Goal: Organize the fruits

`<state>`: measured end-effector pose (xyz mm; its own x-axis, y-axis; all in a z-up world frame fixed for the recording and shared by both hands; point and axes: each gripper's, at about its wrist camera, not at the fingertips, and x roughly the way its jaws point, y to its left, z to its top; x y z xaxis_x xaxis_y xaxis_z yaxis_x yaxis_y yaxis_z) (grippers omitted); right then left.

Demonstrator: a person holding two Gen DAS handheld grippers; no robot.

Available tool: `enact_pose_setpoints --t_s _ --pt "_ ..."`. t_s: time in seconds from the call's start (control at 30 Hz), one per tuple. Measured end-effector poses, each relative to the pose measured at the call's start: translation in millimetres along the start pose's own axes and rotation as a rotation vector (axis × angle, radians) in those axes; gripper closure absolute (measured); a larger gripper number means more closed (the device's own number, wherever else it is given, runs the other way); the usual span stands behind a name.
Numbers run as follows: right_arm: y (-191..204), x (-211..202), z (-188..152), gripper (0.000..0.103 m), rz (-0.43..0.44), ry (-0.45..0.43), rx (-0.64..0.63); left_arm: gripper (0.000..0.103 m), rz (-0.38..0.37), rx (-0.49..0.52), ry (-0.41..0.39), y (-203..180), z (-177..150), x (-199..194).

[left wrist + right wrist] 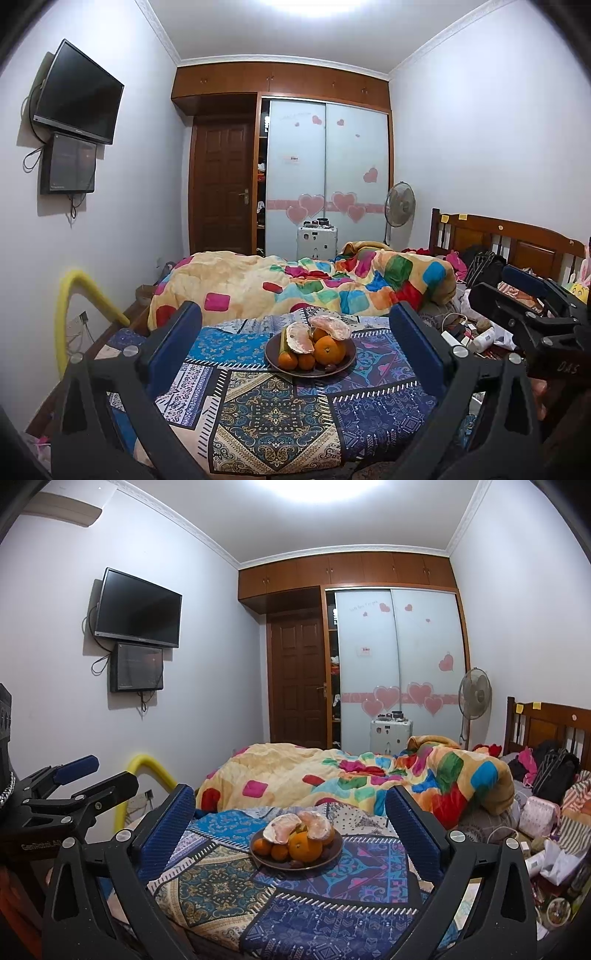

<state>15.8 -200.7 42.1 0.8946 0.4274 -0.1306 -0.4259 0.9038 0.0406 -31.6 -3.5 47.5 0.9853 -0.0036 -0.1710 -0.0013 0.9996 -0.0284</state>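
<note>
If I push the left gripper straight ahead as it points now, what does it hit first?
Probably the fruit piled on the plate, likely the big orange at the front. The left gripper has its jaws open with the plate between them; depth is uncertain.

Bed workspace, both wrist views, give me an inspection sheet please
Surface: blue patterned patchwork bedspread, flat.
Job's things: round dark plate holding large orange, small tangerines, two peeled pomelo pieces.
Clutter: bottles, papers and bags on the bed's right side; crumpled colourful quilt behind the plate.
Grippers: left gripper open, empty; right gripper open, empty; both short of the plate.
Cables: white cord in the clutter; wires below wall-mounted black TV.
Surroundings: wooden door, heart-stickered wardrobe, standing fan.
</note>
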Motion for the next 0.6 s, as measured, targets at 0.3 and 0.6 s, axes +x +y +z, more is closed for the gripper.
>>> enact_pose_setpoints --t_s 0.3,0.6 --pt "-1.4 1.6 -0.1 0.000 0.000 0.004 0.004 0.000 -0.014 0.002 0.008 -0.9 -1.3 3.1" --pt "-2.0 4.4 0.5 0.000 0.001 0.002 0.010 0.000 -0.028 0.002 0.012 -0.9 1.8 5.6"
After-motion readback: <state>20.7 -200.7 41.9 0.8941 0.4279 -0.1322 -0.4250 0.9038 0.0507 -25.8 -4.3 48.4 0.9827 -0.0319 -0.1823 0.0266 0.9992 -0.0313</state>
